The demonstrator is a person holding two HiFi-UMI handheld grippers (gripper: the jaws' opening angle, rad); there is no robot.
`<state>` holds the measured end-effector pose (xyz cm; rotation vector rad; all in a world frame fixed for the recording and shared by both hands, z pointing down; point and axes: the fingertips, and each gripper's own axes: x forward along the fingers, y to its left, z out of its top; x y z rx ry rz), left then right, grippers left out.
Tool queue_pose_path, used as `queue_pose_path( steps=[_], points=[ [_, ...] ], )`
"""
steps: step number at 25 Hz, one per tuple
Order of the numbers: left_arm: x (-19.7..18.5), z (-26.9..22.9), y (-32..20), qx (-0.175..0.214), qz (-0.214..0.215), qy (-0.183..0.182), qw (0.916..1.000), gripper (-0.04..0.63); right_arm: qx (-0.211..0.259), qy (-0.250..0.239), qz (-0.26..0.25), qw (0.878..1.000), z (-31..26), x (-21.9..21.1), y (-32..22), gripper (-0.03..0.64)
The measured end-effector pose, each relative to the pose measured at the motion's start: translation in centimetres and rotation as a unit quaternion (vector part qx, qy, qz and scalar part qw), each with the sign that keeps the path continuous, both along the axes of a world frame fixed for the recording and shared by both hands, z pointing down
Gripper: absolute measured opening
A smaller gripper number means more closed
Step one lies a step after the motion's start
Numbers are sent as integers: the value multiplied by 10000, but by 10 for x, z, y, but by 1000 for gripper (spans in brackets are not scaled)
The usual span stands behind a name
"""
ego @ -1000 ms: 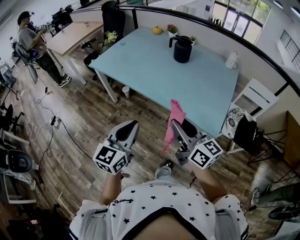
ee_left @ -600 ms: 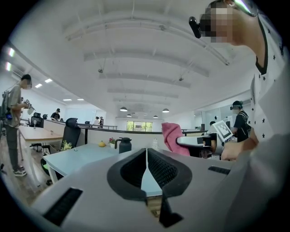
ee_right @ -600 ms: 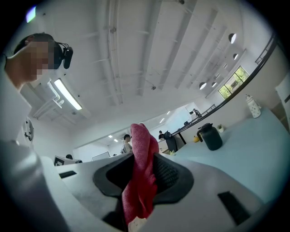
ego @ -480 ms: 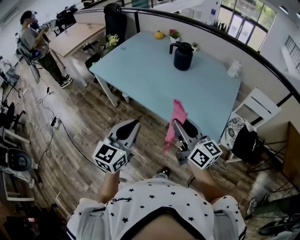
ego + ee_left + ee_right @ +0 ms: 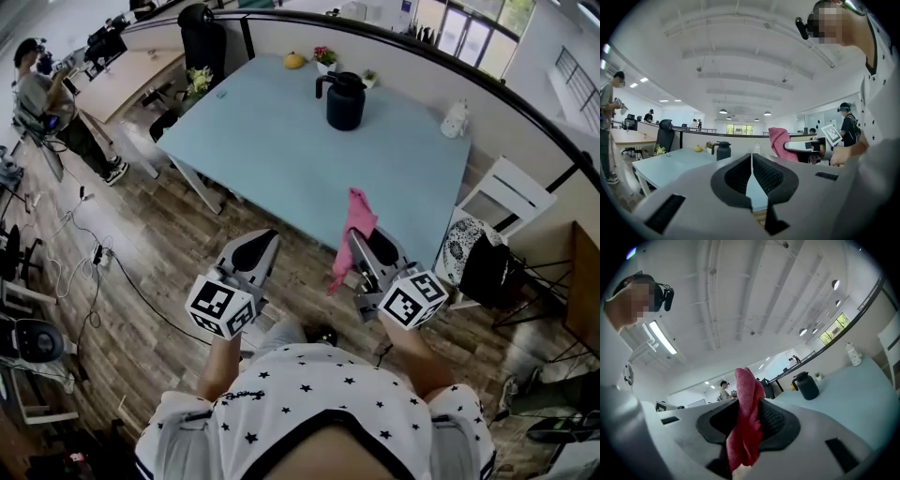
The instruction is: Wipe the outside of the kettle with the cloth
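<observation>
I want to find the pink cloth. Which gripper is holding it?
The right gripper; its jaws pinch the pink cloth. The left gripper has its jaws shut on nothing.

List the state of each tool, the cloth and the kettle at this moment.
left tool: shut, nothing between its jaws.
right tool: shut on the cloth.
cloth: pinched in the right tool, held in the air, ends loose.
kettle: upright on the table, untouched, well apart from both tools.

left hand-held gripper [image 5: 265, 243] – jaws together; right hand-held gripper [image 5: 357, 240] – jaws clamped on cloth [image 5: 356, 216]; both pointing forward
</observation>
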<state>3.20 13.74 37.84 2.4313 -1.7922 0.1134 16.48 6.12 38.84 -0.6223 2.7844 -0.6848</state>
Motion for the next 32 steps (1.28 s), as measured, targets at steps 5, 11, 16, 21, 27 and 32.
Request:
queue_pose_path(
  steps=[5, 11, 16, 21, 27, 32],
  points=[
    [-2, 1, -23, 27, 281, 87, 9996, 35, -1, 126, 219, 9997, -1, -1, -16, 126],
    [-11, 3, -82, 118, 779, 173, 9967, 35, 111, 222, 698, 9973, -3, -5, -58, 126],
    [-27, 0, -135, 273, 1110, 163, 9933, 35, 144, 258, 1082, 9937, -2, -16, -97, 126],
    [-57, 3, -186, 235, 1297, 251, 9910, 35, 141, 367, 1264, 9912, -2, -44, -136, 126],
    [-89, 2, -223, 301, 1332, 397, 9898, 35, 183, 429, 1295, 9905, -8, -80, -169, 126],
    [-110, 5, -248, 264, 1369, 448, 9892, 35, 184, 521, 1383, 9888, -8, -99, -194, 126]
  ],
)
